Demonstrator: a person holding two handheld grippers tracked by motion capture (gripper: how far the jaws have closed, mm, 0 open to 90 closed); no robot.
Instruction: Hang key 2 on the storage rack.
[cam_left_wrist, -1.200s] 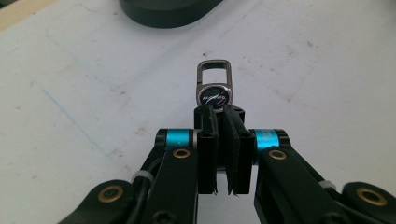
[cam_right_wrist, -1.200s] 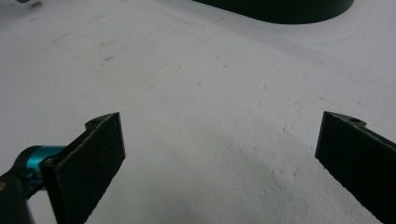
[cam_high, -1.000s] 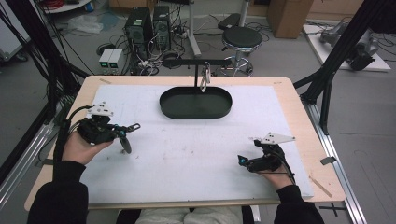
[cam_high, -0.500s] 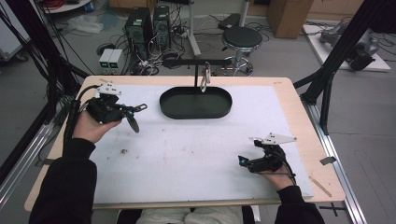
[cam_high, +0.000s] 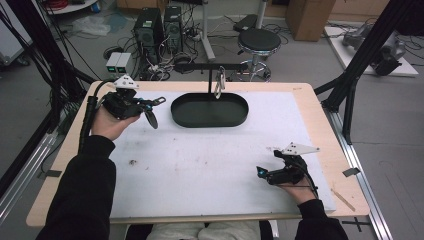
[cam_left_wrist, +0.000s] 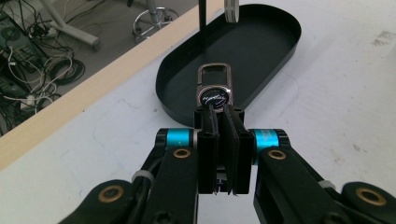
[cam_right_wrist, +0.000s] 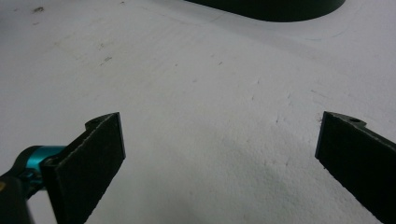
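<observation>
Transport is the step in hand: the left tongs (cam_left_wrist: 218, 122) clamp a carabiner keyring (cam_left_wrist: 215, 89), which juts from their tips toward the black tray (cam_left_wrist: 280, 53) just ahead. Next comes lining its loop up with the stand's post (cam_left_wrist: 202, 23). The right tongs (cam_right_wrist: 219, 154) gape empty over the bench (cam_right_wrist: 196, 84).

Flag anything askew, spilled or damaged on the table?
Nothing stands out. The left claw is shut on a carabiner keychain near the black oval tray; the white mat shows only small scuffs.
</observation>
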